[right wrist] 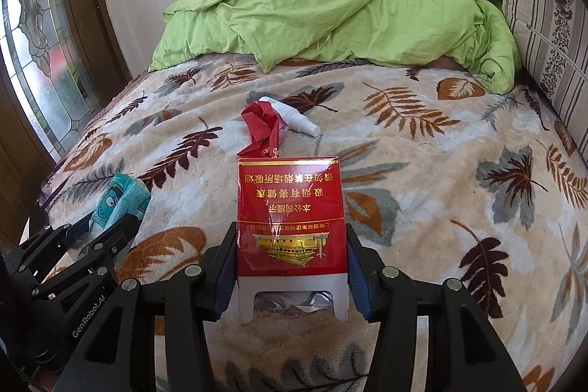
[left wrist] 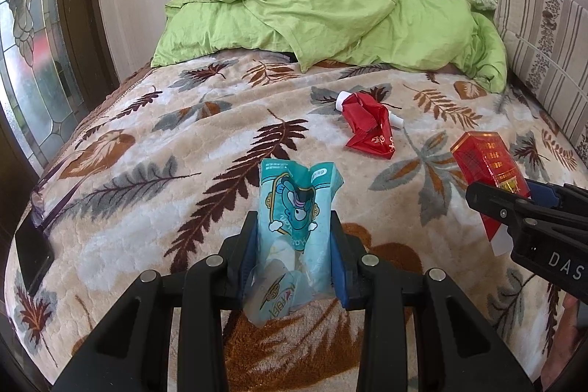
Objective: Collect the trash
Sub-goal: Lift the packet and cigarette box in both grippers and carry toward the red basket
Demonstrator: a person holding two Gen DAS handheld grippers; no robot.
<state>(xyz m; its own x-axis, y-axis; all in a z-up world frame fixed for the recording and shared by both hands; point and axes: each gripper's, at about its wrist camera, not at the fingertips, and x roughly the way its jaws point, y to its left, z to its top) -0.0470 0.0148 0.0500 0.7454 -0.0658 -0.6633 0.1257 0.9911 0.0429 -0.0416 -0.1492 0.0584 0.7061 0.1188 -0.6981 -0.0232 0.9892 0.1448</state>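
Both of your tongs are gripping trash above the bed. Your left gripper (left wrist: 294,245) has its jaws partly closed, the blue pads pressing both sides of a teal wrapper (left wrist: 294,204) with a cartoon figure on it; the wrapper stands upright between the fingers, its crumpled top at 12 o'clock from the pads and its clear lower end hanging at 6 o'clock. Your right gripper (right wrist: 292,267) stands wider, clamped on the lower half of a red pack (right wrist: 290,212) printed with gold characters that read upside down; the pack's open white end points back toward the camera at 6 o'clock.

From the left wrist view, the right gripper and its pack sit at 3 o'clock from the teal wrapper. From the right wrist view, the left gripper with its wrapper is at 9 o'clock from the pack.

On the leaf-patterned blanket (left wrist: 147,149), a crumpled red wrapper (right wrist: 266,127) lies at 12 o'clock from the pack, draped over a white bottle (right wrist: 294,116) that pokes out on both sides of it. A green quilt (left wrist: 312,10) is heaped at the far end of the bed, with a striped cushion (left wrist: 544,35) at 2 o'clock. A dark phone (left wrist: 33,252) lies at the blanket's left edge, at 9 o'clock from the left gripper.
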